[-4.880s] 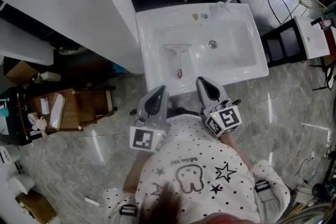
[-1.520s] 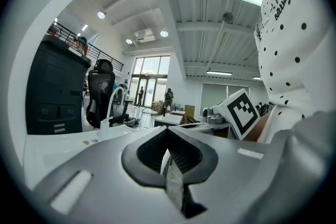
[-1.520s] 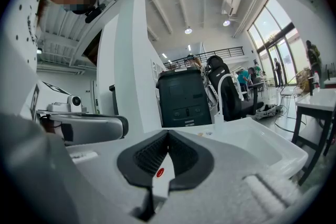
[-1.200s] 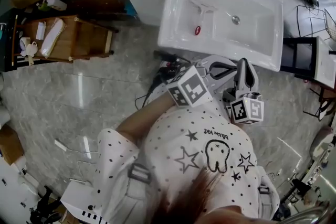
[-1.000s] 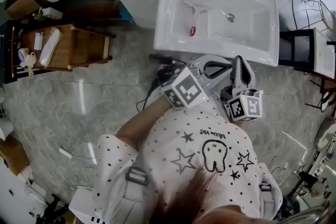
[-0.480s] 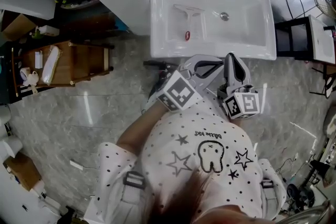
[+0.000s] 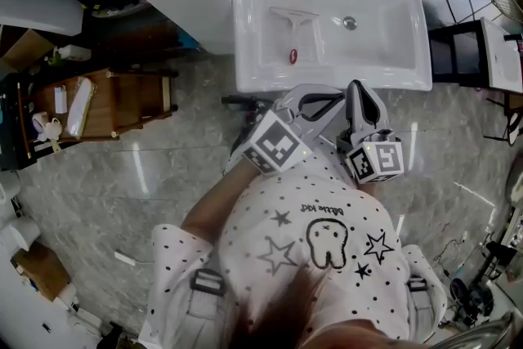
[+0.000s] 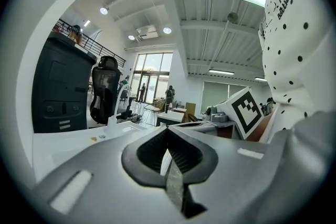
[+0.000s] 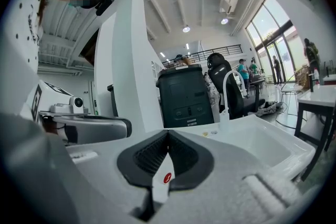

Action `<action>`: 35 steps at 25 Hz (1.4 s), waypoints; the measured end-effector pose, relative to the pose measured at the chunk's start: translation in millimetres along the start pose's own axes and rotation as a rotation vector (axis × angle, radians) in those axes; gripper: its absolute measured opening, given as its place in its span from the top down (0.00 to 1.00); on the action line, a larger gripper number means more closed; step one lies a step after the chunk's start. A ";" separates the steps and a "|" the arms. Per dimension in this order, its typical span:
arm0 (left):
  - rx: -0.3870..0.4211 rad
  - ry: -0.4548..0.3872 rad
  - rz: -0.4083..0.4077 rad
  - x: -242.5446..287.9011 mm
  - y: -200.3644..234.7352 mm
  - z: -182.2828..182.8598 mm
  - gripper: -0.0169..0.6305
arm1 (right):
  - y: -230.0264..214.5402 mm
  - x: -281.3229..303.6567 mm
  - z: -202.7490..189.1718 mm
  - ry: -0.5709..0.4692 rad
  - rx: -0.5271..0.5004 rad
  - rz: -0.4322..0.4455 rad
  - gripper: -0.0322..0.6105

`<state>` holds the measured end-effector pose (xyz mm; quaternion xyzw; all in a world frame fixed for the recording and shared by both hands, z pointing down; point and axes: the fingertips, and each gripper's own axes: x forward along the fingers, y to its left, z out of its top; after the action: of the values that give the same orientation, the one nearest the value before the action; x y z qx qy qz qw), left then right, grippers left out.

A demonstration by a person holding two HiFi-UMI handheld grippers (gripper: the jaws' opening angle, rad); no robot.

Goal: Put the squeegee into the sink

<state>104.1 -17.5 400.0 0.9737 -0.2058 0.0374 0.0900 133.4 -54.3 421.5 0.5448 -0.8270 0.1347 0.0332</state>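
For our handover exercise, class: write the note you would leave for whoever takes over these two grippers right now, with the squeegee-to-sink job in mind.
Left gripper: shut, empty, held close to the person, short of the sink.
Right gripper: shut, empty, beside the left one, pointing toward the sink.
Squeegee: lies flat in the basin, left of the drain in the head view. Its blade is at the far side and the red-marked handle end is nearest the person.
Done: the squeegee is in the sink, and neither gripper touches it.
Left: nothing for this job, as far as the views show.
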 end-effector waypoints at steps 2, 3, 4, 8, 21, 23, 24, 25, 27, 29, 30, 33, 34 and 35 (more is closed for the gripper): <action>-0.006 0.003 0.001 -1.9 1.5 -0.9 0.98 | 1.7 2.1 -0.6 0.001 0.005 0.002 0.95; -0.007 0.003 0.003 -3.1 2.0 -1.0 0.98 | 2.7 2.8 -1.1 0.002 0.006 0.005 0.95; -0.007 0.002 0.005 -4.4 2.5 -0.9 0.98 | 3.8 3.4 -1.6 0.003 0.006 0.008 0.95; -0.012 -0.001 0.017 -8.8 6.3 -1.2 0.98 | 7.6 6.9 -3.5 0.009 0.006 0.020 0.95; -0.018 -0.005 0.037 -17.7 14.0 -2.6 0.98 | 16.3 13.7 -2.5 0.015 -0.001 0.027 0.95; -0.018 -0.007 0.039 -19.1 14.6 -2.3 0.98 | 17.0 14.3 -3.4 0.012 0.001 0.031 0.95; -0.017 -0.008 0.041 -19.9 15.2 -2.3 0.98 | 17.4 14.8 -4.0 0.010 0.001 0.033 0.95; -0.017 -0.009 0.042 -20.5 15.8 -2.2 0.98 | 17.8 15.4 -4.3 0.010 0.001 0.035 0.95; -0.017 -0.010 0.046 -21.1 16.8 -2.1 0.98 | 18.7 16.4 -3.9 0.010 0.000 0.037 0.95; -0.019 -0.012 0.049 -21.0 17.3 -1.6 0.98 | 19.3 17.1 -2.5 0.012 -0.003 0.038 0.95; -0.019 -0.013 0.050 -20.9 17.6 -1.1 0.98 | 19.2 17.3 -2.1 0.012 -0.003 0.039 0.95; -0.019 -0.013 0.053 -20.7 18.7 0.2 0.98 | 18.5 18.0 -1.8 0.013 -0.003 0.043 0.95; -0.019 -0.013 0.054 -20.4 18.9 0.4 0.98 | 18.5 18.3 -1.2 0.013 -0.004 0.043 0.95; -0.020 -0.013 0.054 -20.1 19.0 0.4 0.98 | 18.3 18.5 -0.8 0.013 -0.005 0.043 0.95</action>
<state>78.0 -26.8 400.5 0.9671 -0.2329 0.0312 0.0974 109.2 -63.8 422.5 0.5261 -0.8386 0.1368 0.0368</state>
